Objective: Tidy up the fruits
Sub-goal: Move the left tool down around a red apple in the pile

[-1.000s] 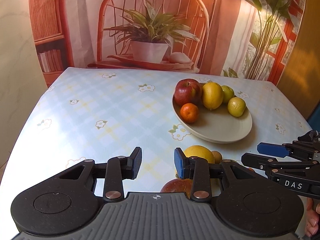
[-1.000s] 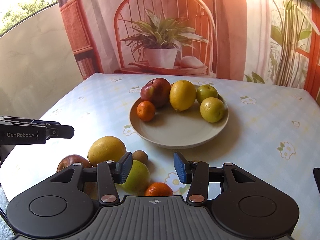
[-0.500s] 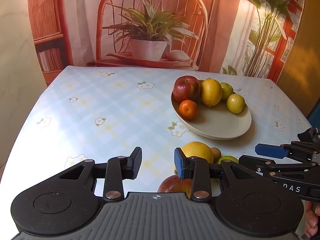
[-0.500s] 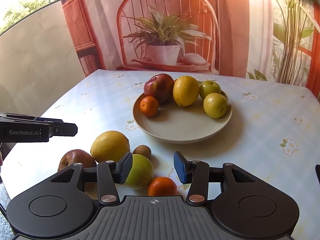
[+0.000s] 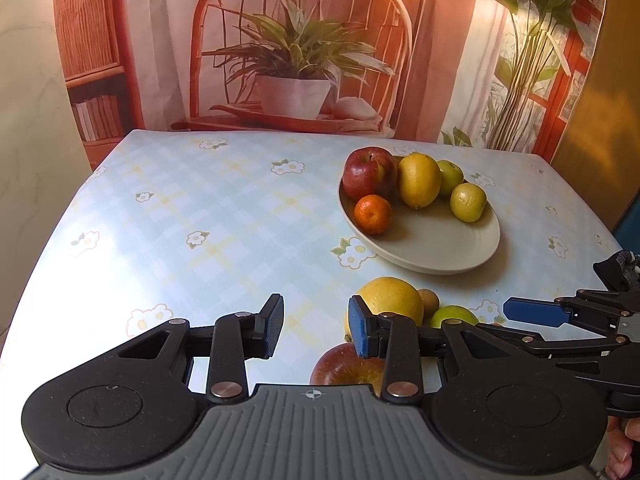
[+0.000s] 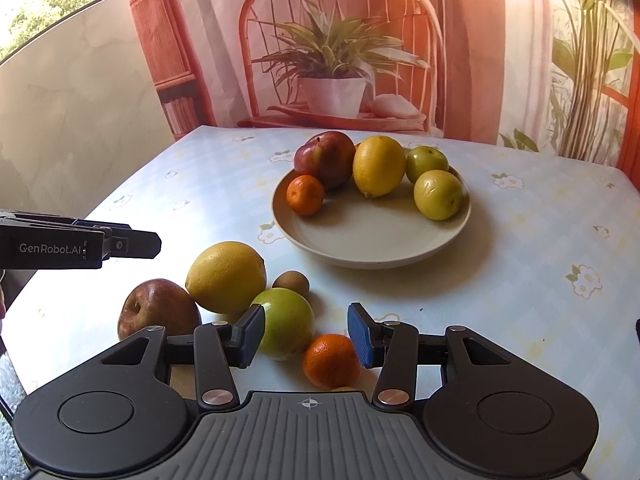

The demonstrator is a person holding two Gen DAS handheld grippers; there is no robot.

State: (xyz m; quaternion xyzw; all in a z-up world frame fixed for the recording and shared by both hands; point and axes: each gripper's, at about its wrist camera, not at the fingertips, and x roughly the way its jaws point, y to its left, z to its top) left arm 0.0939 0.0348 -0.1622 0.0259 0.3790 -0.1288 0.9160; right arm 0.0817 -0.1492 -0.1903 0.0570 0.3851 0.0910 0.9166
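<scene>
While half of fruit sits on plate (image 6: pixel 372 248) — apple, lemon, tangerine, two green ones — rest lies loose on table (image 6: pixel 520 248) just in front of it: lemon (image 6: pixel 226 276), apple (image 6: pixel 158 308), kiwi (image 6: pixel 291 283), green fruit (image 6: pixel 288 322), tangerine (image 6: pixel 330 360). Step reads as picking next loose piece. Right gripper (image 6: pixel 306 338) hovers above green fruit and tangerine, jaws apart, nothing held. Left gripper (image 5: pixel 316 330) open, empty, near loose apple. Next: commit to one fruit, centre jaws, descend, squeeze gently, avoid nudging neighbours.
</scene>
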